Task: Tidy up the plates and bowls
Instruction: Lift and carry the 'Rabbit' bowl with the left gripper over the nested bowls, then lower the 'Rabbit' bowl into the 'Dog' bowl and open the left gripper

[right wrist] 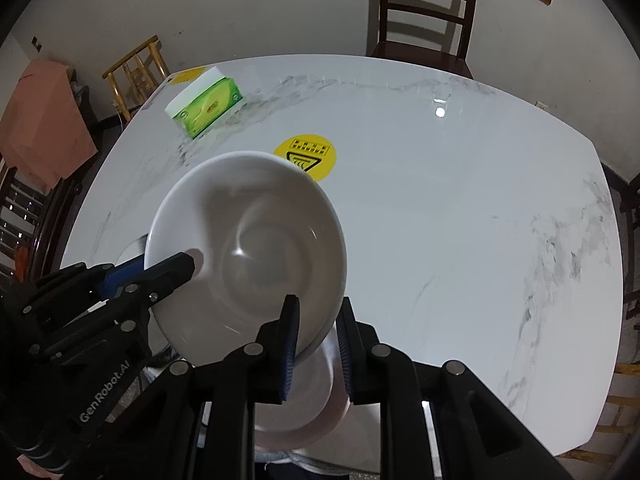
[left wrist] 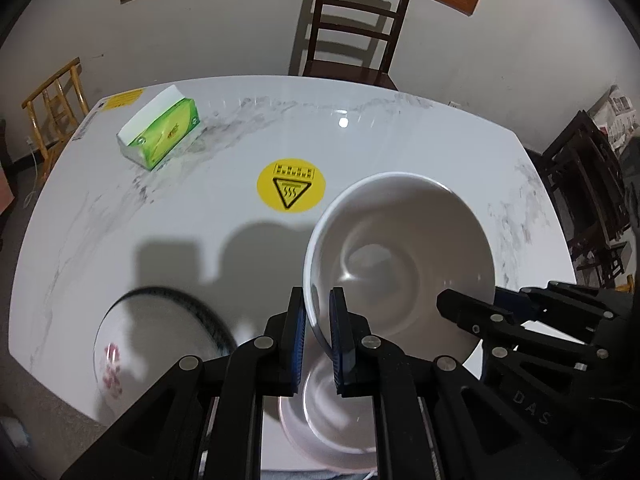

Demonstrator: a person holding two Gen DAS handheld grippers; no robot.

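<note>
A plain white bowl [left wrist: 400, 256] [right wrist: 248, 248] hangs tilted above the white marble table [left wrist: 180, 216], held from both sides. My left gripper [left wrist: 318, 300] [right wrist: 164, 266] is shut on its left rim, one finger inside and one outside. On the opposite rim my right gripper [right wrist: 316, 308] [left wrist: 468, 300] is shut the same way. Directly beneath, a second white bowl [left wrist: 328, 412] [right wrist: 304, 400] rests on the table near the front edge. A plate with a dark rim and red flowers [left wrist: 160, 340] lies to the left of it, partly in shadow.
A green tissue box [left wrist: 160, 136] [right wrist: 206, 106] sits at the far left of the table, and a round yellow warning sticker [left wrist: 291, 184] marks the middle. A dark wooden chair [left wrist: 352, 28] stands behind the far edge; other chairs flank both sides.
</note>
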